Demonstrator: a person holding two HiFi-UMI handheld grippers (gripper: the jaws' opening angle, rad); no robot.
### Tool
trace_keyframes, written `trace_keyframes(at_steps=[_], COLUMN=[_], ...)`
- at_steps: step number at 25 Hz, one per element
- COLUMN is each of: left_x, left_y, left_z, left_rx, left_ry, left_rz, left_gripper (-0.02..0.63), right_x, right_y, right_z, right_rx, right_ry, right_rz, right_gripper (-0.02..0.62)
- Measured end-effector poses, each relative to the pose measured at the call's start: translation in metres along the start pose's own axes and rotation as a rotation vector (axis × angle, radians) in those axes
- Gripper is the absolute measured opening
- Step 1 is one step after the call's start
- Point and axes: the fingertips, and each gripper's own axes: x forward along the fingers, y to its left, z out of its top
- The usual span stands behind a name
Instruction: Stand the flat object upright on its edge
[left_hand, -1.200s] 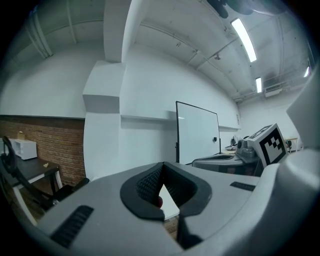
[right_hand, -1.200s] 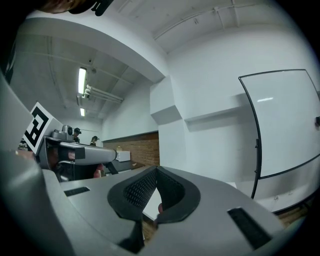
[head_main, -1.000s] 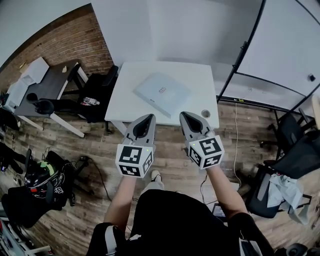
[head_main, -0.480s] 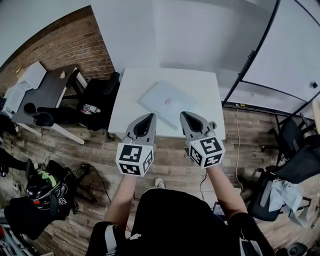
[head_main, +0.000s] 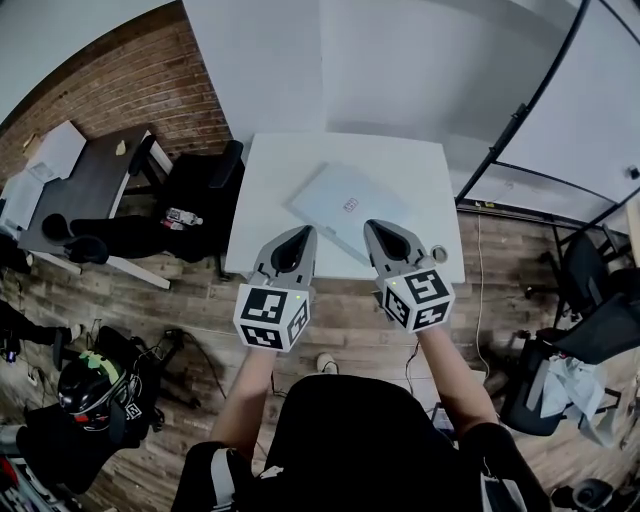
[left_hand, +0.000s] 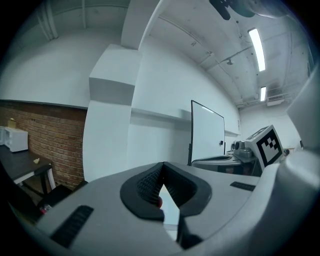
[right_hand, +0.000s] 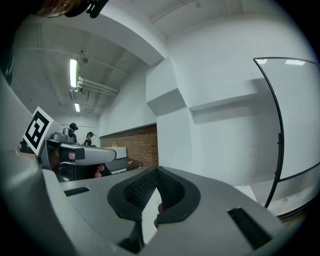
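A flat pale blue-grey slab (head_main: 345, 206) with a small red-and-white label lies flat on the white table (head_main: 290, 170) in the head view, turned at an angle. My left gripper (head_main: 300, 233) hovers over the table's near edge, shut and holding nothing. My right gripper (head_main: 382, 227) hangs beside it above the slab's near corner, also shut with nothing in it. In the left gripper view the left gripper (left_hand: 161, 167) points at a white wall, tips together. In the right gripper view the right gripper (right_hand: 156, 172) likewise aims at the wall.
A small round cup-like thing (head_main: 439, 254) sits at the table's near right corner. A black office chair (head_main: 200, 190) stands left of the table, a dark desk (head_main: 85, 185) further left. A black-framed whiteboard (head_main: 545, 110) stands to the right. More chairs (head_main: 580, 330) at right.
The head view has drifted forward: the table and slab have slid slightly rightward in the picture. Both grippers keep their place and stay shut.
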Motion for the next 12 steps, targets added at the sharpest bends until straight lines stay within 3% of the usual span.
trace_keyframes(at_steps=[12], left_x=[0.024], left_y=[0.038], left_z=[-0.023], left_rx=[-0.038], left_ry=[0.033], left_rz=[-0.027], left_gripper=[0.011], right_x=[0.046], right_y=[-0.006], right_z=[-0.023], right_rx=[0.013], right_ry=[0.057], right_rz=[-0.009], right_gripper=[0.04])
